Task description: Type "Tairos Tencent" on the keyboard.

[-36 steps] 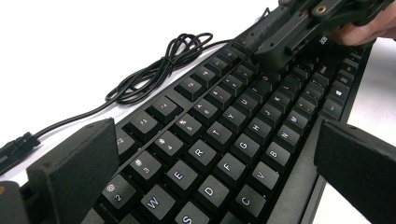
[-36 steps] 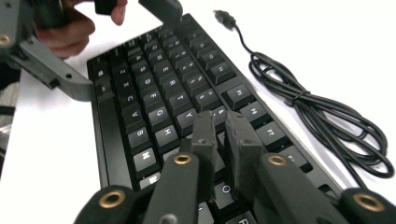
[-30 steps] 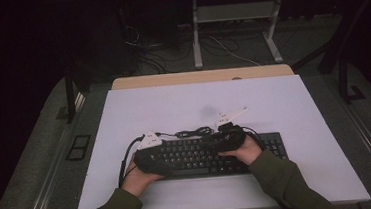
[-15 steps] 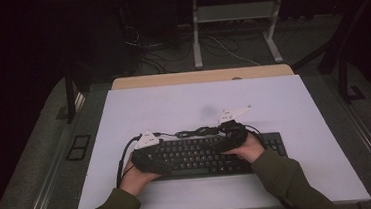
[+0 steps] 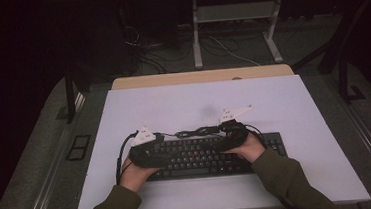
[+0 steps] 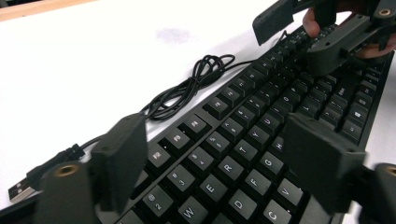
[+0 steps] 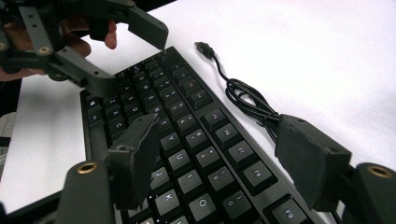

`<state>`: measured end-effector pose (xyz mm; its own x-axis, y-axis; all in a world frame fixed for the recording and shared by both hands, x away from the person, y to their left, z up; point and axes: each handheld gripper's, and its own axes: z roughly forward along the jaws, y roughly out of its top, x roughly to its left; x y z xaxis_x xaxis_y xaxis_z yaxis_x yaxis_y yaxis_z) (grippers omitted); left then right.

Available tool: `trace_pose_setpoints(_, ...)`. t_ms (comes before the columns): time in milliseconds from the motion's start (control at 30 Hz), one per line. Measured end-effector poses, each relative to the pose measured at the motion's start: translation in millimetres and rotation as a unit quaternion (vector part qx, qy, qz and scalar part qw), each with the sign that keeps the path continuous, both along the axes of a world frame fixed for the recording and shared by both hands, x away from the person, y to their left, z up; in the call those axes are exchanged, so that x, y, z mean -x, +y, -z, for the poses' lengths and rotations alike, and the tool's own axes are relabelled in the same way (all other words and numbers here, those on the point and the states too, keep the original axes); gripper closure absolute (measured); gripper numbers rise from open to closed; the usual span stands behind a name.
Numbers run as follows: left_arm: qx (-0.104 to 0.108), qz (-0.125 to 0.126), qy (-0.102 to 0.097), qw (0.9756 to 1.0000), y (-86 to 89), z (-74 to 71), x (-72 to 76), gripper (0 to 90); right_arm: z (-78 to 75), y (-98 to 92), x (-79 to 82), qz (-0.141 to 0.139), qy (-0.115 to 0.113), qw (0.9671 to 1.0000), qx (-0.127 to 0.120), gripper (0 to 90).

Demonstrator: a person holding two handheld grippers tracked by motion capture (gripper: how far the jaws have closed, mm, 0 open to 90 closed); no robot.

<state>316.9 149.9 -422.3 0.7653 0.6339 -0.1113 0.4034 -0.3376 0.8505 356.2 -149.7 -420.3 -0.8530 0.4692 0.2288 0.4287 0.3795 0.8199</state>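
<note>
A black keyboard (image 5: 198,159) lies on the white table (image 5: 294,111), near its front edge. Its cable (image 5: 195,132) is coiled just behind it, and the USB plug (image 7: 203,46) rests on the table. My left gripper (image 5: 163,154) hovers over the keyboard's left half. Its jaws have just been closing and stand apart above the keys (image 6: 261,93), one by the back edge; its pads press on nothing. My right gripper (image 5: 222,140) is over the right half. Its jaws have just been opening and stand wide over the key rows (image 7: 187,121), holding nothing. Each gripper view shows the other gripper farther off.
A wooden strip (image 5: 201,76) borders the table's far edge. Beyond it, a desk frame (image 5: 197,38) and loose cables (image 5: 229,48) stand on the dark floor. Bare white table stretches behind the keyboard and to its right.
Both hands stay over the keyboard. The left hand has shifted slightly, and the right has kept its place.
</note>
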Motion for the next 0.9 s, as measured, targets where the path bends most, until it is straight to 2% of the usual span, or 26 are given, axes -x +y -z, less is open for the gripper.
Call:
trace_pose_setpoints(167,0.004,0.000,-0.002,1.0000,-0.2,0.6,-2.5,34.6,1.1,-0.8,-0.6,0.002,0.000,1.0000,0.001,29.9)
trace_pose_setpoints(300,0.008,0.004,-0.002,1.0000,-0.8,1.2,-4.3,47.6,0.9,-0.5,-0.6,0.002,0.000,1.0000,0.001,29.8)
trace_pose_setpoints(500,0.009,0.004,0.006,0.9999,-1.7,3.7,-6.3,65.5,1.3,0.3,-0.3,0.001,-0.001,1.0000,0.002,29.8)
trace_pose_setpoints(733,0.000,0.015,0.032,0.9994,-4.2,6.7,-8.8,84.6,1.2,0.0,-0.7,0.002,-0.001,1.0000,0.002,29.8)
trace_pose_setpoints(767,-0.007,0.017,0.036,0.9992,-5.4,7.1,-9.0,86.8,1.1,0.0,-0.7,0.002,-0.001,1.0000,0.002,29.8)
trace_pose_setpoints(900,-0.017,0.026,0.052,0.9982,-9.5,9.0,-9.2,88.9,1.0,0.5,-0.3,0.002,-0.001,1.0000,0.002,29.8)
